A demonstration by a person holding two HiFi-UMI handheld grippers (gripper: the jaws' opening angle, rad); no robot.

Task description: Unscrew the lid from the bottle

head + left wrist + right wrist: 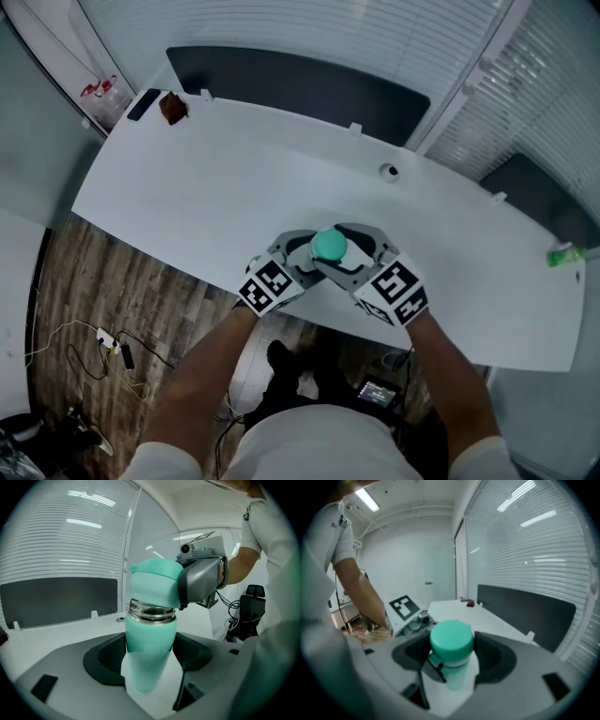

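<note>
A mint-green bottle [150, 653] stands between the jaws of my left gripper [150, 660], which is shut on its body. Its mint lid [154, 587] sits tilted just above the bare metal threaded neck [151, 613]. My right gripper [452, 656] is shut on the lid [451, 639]; its grey finger [199, 581] shows against the lid's side. In the head view both grippers meet at the table's front edge: the left gripper [302, 255] and right gripper [354, 255] close around the lid [329, 245]. The bottle's body is hidden there.
The white table [187, 187] carries a black phone [142, 103] and a small brown object [172, 107] at the far left corner, a cable grommet [389, 172] at the back, and a green item [565, 254] at the right edge. Dark panels line the back edge.
</note>
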